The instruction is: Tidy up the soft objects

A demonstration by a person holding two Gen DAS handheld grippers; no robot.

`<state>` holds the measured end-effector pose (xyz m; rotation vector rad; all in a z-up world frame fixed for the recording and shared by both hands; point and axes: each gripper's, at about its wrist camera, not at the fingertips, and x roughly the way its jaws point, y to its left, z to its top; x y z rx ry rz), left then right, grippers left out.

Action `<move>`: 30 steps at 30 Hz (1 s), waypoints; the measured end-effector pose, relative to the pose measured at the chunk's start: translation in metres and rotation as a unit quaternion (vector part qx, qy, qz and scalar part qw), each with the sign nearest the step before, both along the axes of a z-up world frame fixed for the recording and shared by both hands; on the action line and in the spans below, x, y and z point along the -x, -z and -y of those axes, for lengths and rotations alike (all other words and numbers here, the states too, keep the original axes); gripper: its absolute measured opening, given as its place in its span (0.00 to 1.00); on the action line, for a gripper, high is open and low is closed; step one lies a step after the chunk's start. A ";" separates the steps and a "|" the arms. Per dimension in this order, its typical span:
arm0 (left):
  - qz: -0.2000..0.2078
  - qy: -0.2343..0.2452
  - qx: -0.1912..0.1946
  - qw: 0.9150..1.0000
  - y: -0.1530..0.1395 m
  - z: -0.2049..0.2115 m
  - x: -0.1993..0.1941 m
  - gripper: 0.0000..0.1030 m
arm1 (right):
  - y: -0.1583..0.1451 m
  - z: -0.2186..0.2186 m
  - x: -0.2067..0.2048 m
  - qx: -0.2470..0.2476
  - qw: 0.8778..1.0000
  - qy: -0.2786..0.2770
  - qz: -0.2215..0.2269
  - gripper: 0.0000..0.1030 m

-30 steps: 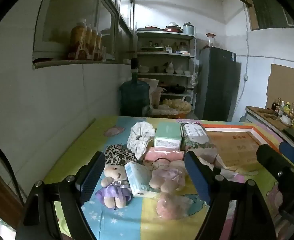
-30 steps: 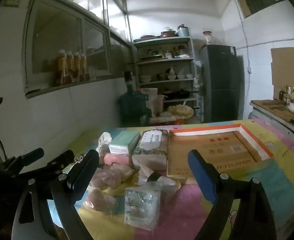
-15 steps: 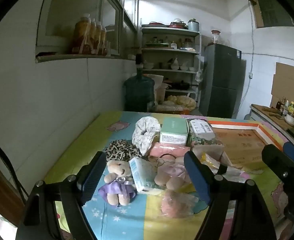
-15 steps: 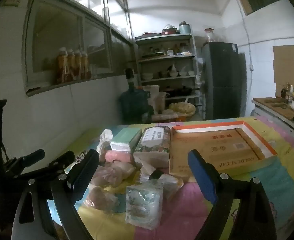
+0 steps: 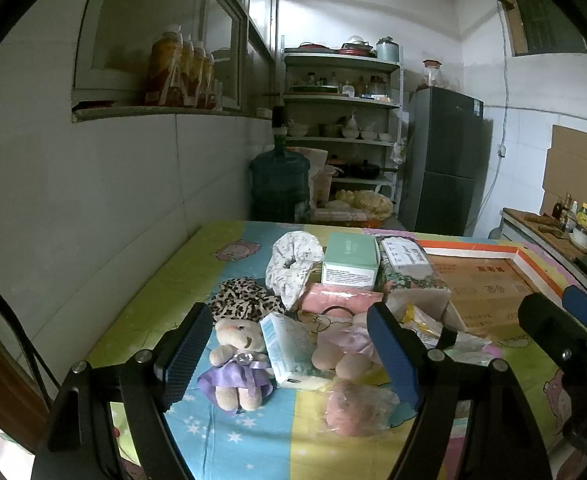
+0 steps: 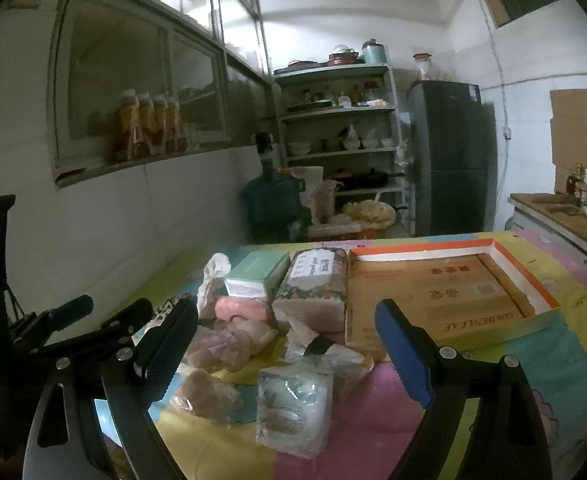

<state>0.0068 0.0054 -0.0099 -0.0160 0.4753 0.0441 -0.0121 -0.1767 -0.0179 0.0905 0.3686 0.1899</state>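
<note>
Both views have shifted slightly since a second ago; nothing in the pile has changed place. Left hand-held gripper (image 5: 293, 350) hangs spread wide and empty over the near pile on the desk (image 5: 153, 300). Between its fingers lie one small bear in a purple dress (image 5: 237, 368), one tissue pack (image 5: 289, 350) leaning against it, and one pink plush (image 5: 341, 350). One bagged pink item (image 5: 353, 406) lies nearest. Behind: one leopard scrunchie (image 5: 245, 300), one white floral scrunchie (image 5: 291, 266), one green box (image 5: 349, 258). Right hand-held gripper (image 6: 289, 354), also wide and empty, hovers above one clear wrapped pack (image 6: 293, 406). One open orange-rimmed carton (image 6: 445, 300) sits at the right, touching the floral-wrapped pack (image 6: 313, 288).
</note>
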 end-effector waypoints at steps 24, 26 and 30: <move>-0.002 0.000 0.001 1.000 0.002 -0.001 0.000 0.77 | 0.002 -0.004 -0.001 -0.001 1.000 -0.005 -0.001 0.88; -0.001 -0.001 0.000 1.000 0.003 -0.001 -0.001 0.77 | 0.002 -0.004 -0.001 0.000 1.000 -0.005 -0.001 0.88; -0.001 -0.001 0.001 1.000 0.003 -0.001 0.000 0.77 | 0.002 -0.005 0.000 0.000 1.000 -0.005 -0.001 0.88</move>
